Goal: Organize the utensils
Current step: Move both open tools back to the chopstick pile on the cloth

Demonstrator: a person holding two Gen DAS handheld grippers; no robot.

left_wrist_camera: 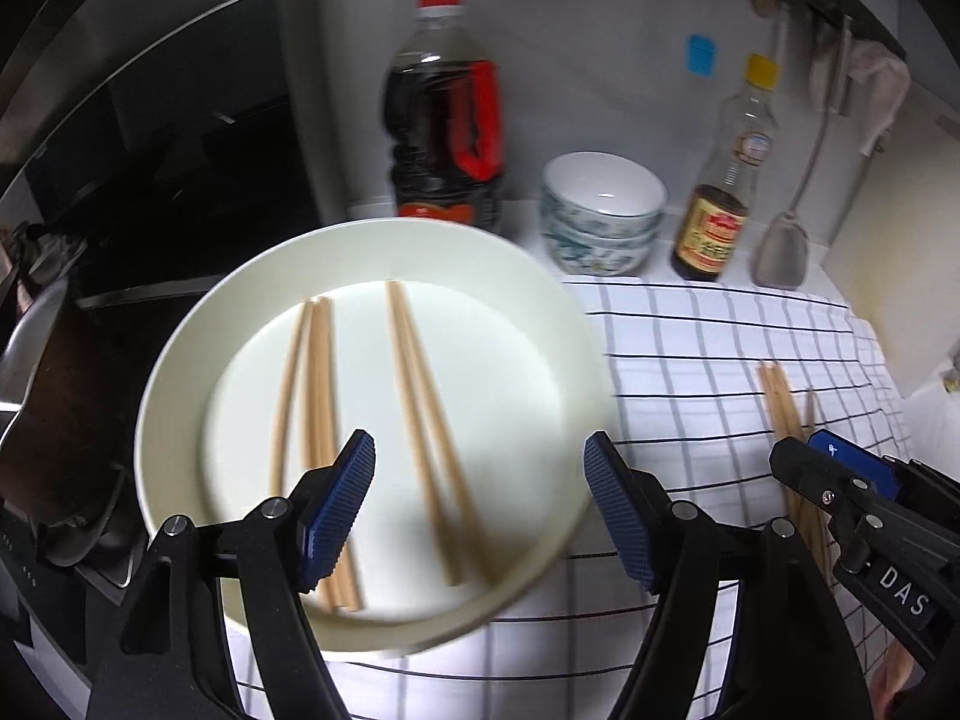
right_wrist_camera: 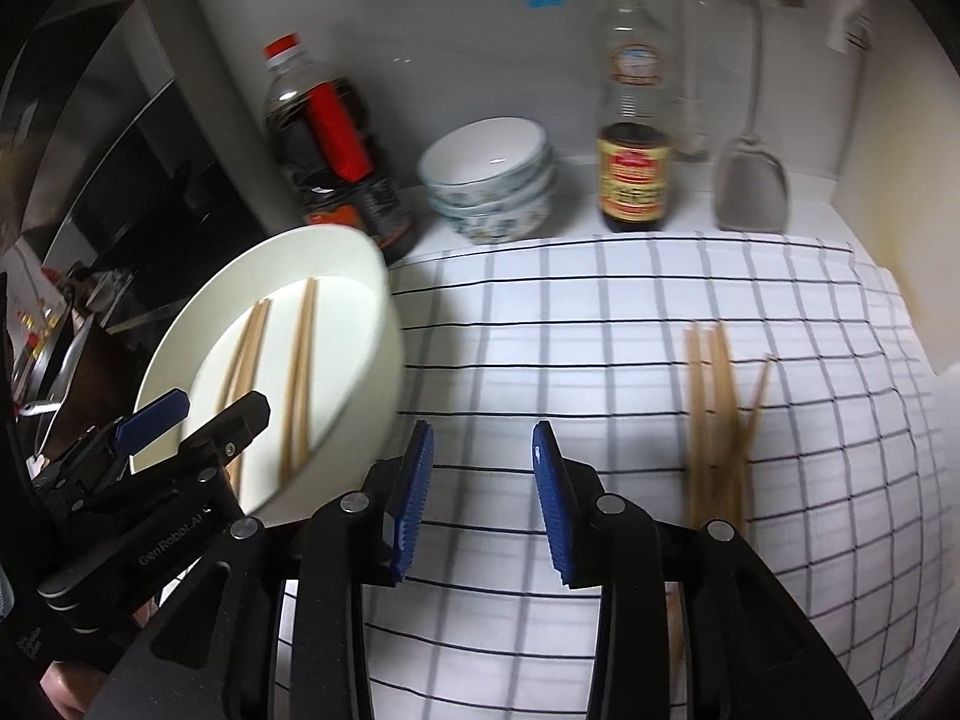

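plate: a cream plate [left_wrist_camera: 540,324] sits at the left edge of the checked cloth [left_wrist_camera: 690,360], partly over the counter edge, and it carries chopsticks.
done so far: two loose groups of wooden chopsticks lie in the plate, one bundle on the left [left_wrist_camera: 312,396] and a pair nearer the middle [left_wrist_camera: 420,420], so a good share looks sorted.
still to go: another cluster of chopsticks [right_wrist_camera: 717,408] lies on the cloth well to the right, one stick crossed over the rest; by the look of it these still need moving.
left gripper: the left gripper [left_wrist_camera: 480,510] hovers over the near rim of the plate, tilted down, its blue pads spread wide with nothing between them.
right gripper: the right gripper [right_wrist_camera: 483,498] points down at bare cloth between plate and loose chopsticks, jaws only narrowly apart and empty.
spacing: the two tools sit close side by side, each showing at the edge of the other's view.
background: stacked bowls [right_wrist_camera: 489,180], a dark sauce jug [left_wrist_camera: 447,114], a yellow-capped bottle [right_wrist_camera: 633,120] and a hanging spatula [right_wrist_camera: 753,180] stand along the wall, untouched.
read: mid-task, both claws free, likely between placements.
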